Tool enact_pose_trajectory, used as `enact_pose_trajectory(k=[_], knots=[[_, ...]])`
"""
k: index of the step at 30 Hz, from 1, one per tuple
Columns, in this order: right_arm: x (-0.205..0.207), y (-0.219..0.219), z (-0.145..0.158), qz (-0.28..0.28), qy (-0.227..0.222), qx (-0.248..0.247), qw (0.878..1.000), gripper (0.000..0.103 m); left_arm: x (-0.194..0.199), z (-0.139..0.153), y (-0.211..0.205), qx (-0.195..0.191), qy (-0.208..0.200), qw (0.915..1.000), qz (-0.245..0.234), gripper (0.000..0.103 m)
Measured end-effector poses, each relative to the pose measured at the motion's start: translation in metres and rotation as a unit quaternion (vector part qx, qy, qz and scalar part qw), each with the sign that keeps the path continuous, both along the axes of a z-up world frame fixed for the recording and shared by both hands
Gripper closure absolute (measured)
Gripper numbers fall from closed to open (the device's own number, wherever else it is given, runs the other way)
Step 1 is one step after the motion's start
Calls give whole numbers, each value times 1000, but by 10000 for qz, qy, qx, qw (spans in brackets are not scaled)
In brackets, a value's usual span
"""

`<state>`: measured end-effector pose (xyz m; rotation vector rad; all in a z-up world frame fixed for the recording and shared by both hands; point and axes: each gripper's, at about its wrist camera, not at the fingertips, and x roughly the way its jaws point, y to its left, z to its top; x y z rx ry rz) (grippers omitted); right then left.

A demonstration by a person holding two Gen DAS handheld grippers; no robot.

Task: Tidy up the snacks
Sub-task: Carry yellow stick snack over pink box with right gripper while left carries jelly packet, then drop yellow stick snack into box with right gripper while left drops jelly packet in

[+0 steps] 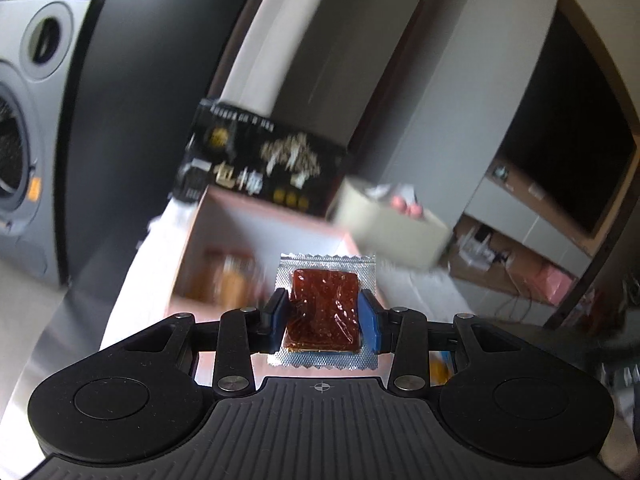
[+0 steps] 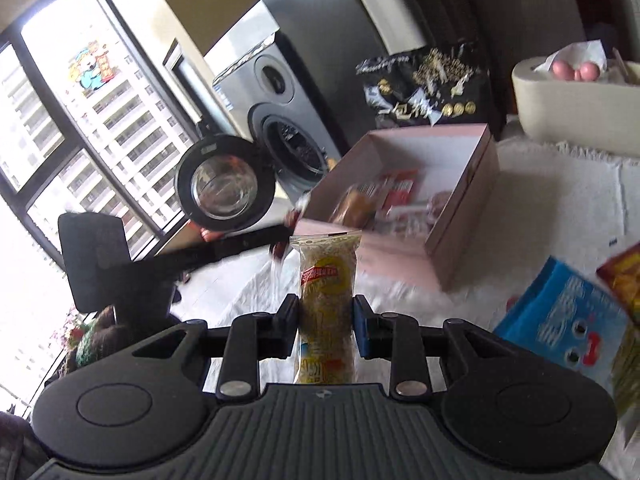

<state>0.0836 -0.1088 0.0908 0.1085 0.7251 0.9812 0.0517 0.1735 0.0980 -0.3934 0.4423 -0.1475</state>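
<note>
Left claw (image 1: 323, 314) gripping packet (image 1: 323, 308), box rim (image 1: 264, 206) ahead

The left gripper (image 1: 324, 312) jaws clamp a brown snack packet (image 1: 325, 305) above the pink box (image 1: 224, 216).

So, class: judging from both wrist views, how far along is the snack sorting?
Done: the pink box already holds several packets. In hand: the left gripper is shut on a brown square snack, and the right gripper on a yellow noodle pack; both are short of the box. Left: a blue packet and a red-orange packet lie outside it.
</note>
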Motion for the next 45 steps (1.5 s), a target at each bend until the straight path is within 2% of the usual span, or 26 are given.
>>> enact_pose_trajectory(k=[3,7,10,13,18,21,24,26,28,32,33,35,37,39,42,45], knots=[[10,7,5,-120,-93,-53,9999,75,43,-3,5,-59,226,9997,8,60],[21,18,11,-324,-441,-290,9981,75,86,-18,13,-273,548,9980,146,61],[34,27,18,-510,-672,-367,9958,75,102,-23,15,-85,699,9967,412,61],[54,41,22,-644,-756,-425,9942,75,101,-22,19,-153,598,9974,374,60],[100,82,22,-789,-857,-547,9917,75,101,-19,13,267,709,9969,219,59],[124,109,19,-982,-1108,-750,9861,75,106,-23,8,433,851,9954,95,59],[140,116,16,-1102,-876,-731,9873,74,109,-25,0,742,919,9930,76,59],[139,109,16,-1065,-817,-650,9888,72,111,-26,-6,1009,950,9903,107,59],[134,98,17,-1114,-883,-655,9877,67,112,-27,-13,1215,982,9877,113,59],[123,65,21,-1235,-955,-642,9857,63,112,-25,-29,1620,997,9817,125,59],[118,54,21,-1302,-983,-652,9844,60,111,-24,-31,1664,981,9811,139,59],[110,32,21,-1433,-1084,-728,9810,52,107,-18,-31,1449,871,9855,131,59],[101,9,17,-1588,-1297,-892,9747,49,99,-11,-20,712,628,9954,134,59],[89,-16,10,-1851,-1476,-1144,9648,46,95,-5,-13,328,576,9975,226,59],[76,-47,-5,-2165,-1473,-1470,9539,46,99,-3,-11,127,730,9972,137,59],[65,-75,-19,-2362,-1321,-1583,9496,46,101,-7,-23,418,982,9942,94,59]])
